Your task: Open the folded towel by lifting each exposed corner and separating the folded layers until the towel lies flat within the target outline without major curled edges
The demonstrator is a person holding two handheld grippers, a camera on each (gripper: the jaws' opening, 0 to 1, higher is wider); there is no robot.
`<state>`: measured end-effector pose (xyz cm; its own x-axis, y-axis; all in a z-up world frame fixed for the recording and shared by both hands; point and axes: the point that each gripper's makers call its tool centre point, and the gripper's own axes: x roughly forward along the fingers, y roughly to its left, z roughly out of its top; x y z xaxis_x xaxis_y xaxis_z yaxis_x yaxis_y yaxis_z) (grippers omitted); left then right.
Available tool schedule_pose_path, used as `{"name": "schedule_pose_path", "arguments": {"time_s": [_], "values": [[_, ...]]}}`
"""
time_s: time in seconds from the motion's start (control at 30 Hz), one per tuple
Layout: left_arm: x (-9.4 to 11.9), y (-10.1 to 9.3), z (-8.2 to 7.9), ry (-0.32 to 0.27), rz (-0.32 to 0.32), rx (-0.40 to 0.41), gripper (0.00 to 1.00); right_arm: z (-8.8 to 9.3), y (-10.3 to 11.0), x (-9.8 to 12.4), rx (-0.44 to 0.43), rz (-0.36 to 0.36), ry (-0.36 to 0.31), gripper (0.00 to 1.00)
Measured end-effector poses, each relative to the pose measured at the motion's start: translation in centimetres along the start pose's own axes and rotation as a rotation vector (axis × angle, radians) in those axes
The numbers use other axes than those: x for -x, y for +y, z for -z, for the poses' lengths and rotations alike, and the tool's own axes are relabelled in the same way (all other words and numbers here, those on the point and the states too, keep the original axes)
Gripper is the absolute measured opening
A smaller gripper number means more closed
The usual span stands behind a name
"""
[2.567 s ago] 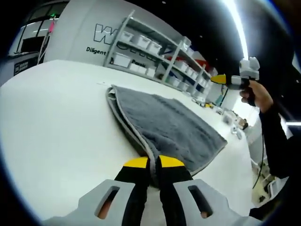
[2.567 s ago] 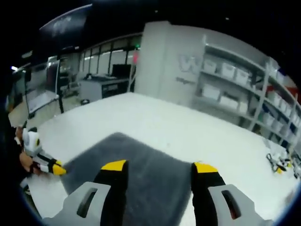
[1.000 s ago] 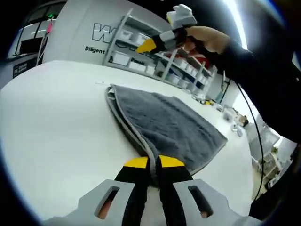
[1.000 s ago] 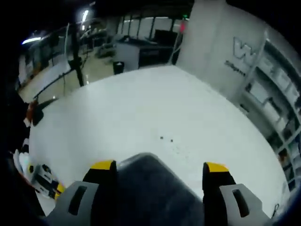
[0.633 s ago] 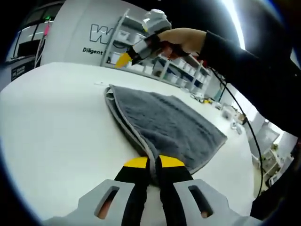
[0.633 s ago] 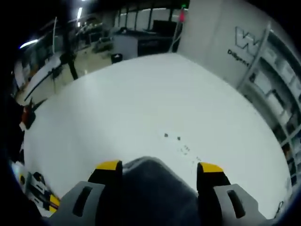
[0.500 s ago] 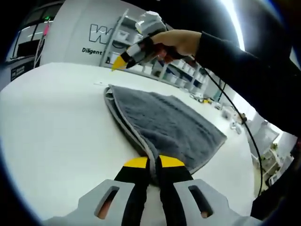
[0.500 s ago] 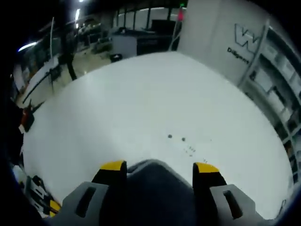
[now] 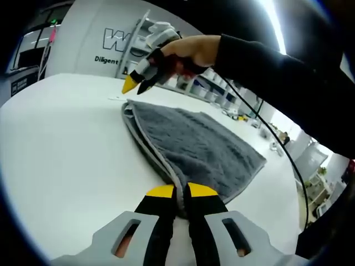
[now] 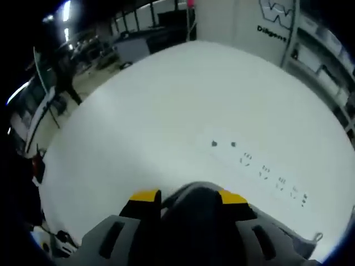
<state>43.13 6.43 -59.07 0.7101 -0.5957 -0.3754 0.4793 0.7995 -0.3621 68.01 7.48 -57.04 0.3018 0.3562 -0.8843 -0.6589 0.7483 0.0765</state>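
Note:
A grey folded towel [image 9: 194, 147] lies on the white table [image 9: 61, 149] in the left gripper view, running away from me to the right. My left gripper [image 9: 181, 192] is shut on its near corner at the bottom of that view. A hand carries my right gripper [image 9: 133, 86] in from the upper right, its yellow tips just above the towel's far left corner [image 9: 127, 106]. Looking down in the right gripper view, my right gripper [image 10: 189, 198] stands open, with the rounded towel corner [image 10: 194, 213] between its jaws. Whether the jaws touch the cloth I cannot tell.
Small dark marks [image 10: 222, 144] dot the table [image 10: 166, 94] beyond the towel corner. A person's dark sleeve [image 9: 277, 66] and a cable [image 9: 270, 136] cross above the towel. Shelving with bins [image 9: 224, 94] and a lettered wall [image 9: 113, 40] stand behind the table.
The right gripper has come down from high on the right to the towel's far corner, and its jaws have narrowed around that corner. The left gripper has held its grip without moving.

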Motion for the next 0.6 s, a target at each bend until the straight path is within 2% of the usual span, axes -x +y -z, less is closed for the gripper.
{"name": "schedule_pose_path", "arguments": {"time_s": [0.13, 0.2, 0.37, 0.5, 0.6], "values": [[-0.1, 0.0, 0.0, 0.000, 0.003, -0.005, 0.06, 0.0, 0.0, -0.8, -0.016, 0.013, 0.039, 0.39], [-0.1, 0.0, 0.0, 0.001, 0.005, -0.005, 0.06, -0.2, 0.0, -1.3, 0.000, 0.043, 0.045, 0.40], [0.1, -0.2, -0.1, 0.001, 0.008, -0.014, 0.06, 0.0, 0.0, -2.1, 0.019, 0.078, 0.074, 0.35], [0.4, -0.3, -0.3, -0.004, 0.013, -0.014, 0.06, -0.6, 0.0, -1.8, -0.025, 0.056, 0.058, 0.30], [0.4, -0.3, -0.2, -0.002, 0.014, -0.015, 0.06, 0.6, 0.8, -1.5, -0.031, 0.035, 0.113, 0.32]]}}
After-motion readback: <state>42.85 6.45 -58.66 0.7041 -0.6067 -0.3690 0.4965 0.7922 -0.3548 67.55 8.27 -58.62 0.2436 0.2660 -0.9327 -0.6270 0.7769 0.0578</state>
